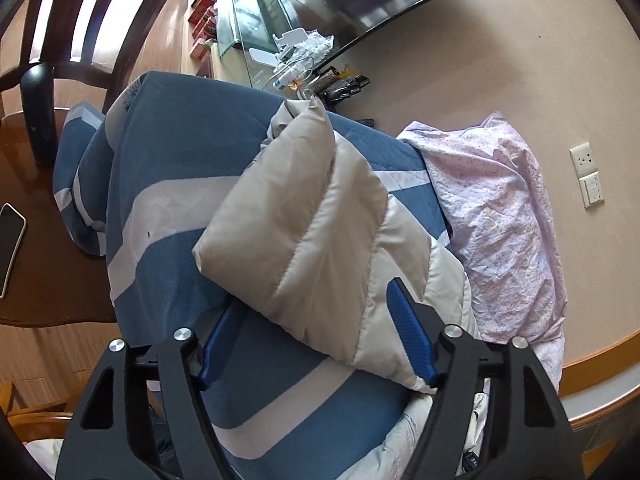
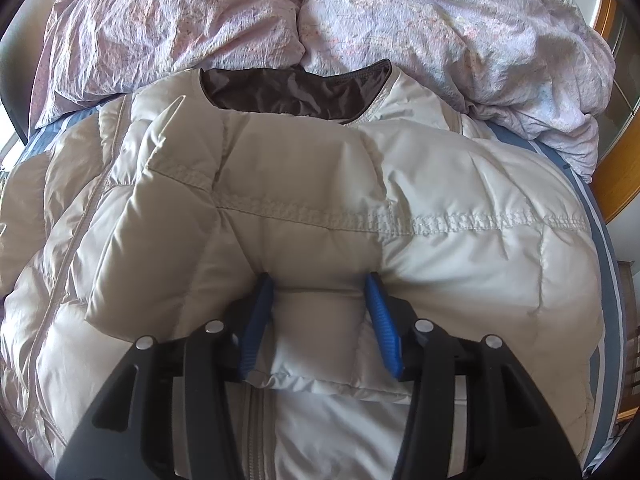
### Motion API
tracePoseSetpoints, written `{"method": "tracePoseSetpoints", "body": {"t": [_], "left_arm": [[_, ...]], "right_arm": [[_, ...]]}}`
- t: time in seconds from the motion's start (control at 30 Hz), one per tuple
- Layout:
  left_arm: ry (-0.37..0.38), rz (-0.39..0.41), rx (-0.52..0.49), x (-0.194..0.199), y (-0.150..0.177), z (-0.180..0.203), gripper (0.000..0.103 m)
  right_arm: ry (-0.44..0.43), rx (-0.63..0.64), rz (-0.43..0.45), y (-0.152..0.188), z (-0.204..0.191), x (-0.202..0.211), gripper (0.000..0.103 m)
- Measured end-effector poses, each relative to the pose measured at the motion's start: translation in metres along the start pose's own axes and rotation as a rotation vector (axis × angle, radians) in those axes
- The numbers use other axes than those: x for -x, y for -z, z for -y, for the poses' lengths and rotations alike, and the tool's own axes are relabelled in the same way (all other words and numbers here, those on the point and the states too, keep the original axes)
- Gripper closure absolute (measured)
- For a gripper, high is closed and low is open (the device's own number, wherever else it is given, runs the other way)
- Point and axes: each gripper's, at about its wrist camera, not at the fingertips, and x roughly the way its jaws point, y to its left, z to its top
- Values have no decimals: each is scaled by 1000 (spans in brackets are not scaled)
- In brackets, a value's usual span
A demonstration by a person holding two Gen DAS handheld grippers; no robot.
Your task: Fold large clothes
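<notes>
A bed carries everything, covered by a blue sheet with pale grey stripes (image 1: 168, 184). A matching blue-and-grey pillow (image 1: 78, 184) sits at the sheet's left edge in the left wrist view. A quilted beige down jacket (image 2: 320, 200) lies spread directly on the sheet, its dark brown lining showing at the collar. Beyond the collar, a crumpled lilac floral duvet (image 2: 440, 32) is heaped on the bed, touching the jacket.

My left tool (image 1: 316, 316): lower centre of frame, blue pads parted around a padded fold, angled downward. My right tool (image 2: 320, 320): lower centre, pads pressed into a quilted fold, pitched steeply down.
</notes>
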Motion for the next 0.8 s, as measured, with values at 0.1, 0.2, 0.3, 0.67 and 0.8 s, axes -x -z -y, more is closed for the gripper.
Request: {"method": "tracePoseSetpoints", "body": {"t": [0.1, 0.2, 0.3, 0.67, 0.8], "left_arm": [[-10, 23, -18, 1, -5, 3, 58], [8, 49, -57, 6, -13, 13, 81], [59, 66, -111, 13, -19, 34, 86], [322, 38, -489, 25, 19, 194, 87], [418, -21, -620, 20, 57, 246, 87]], "right_arm": [[-2, 1, 0, 0, 0, 0, 53], [-3, 3, 0, 0, 0, 0, 53], [-2, 4, 1, 0, -1, 0, 53], [-16, -1, -4, 0, 0, -2, 53], [-23, -4, -8, -1, 1, -3, 53]]}}
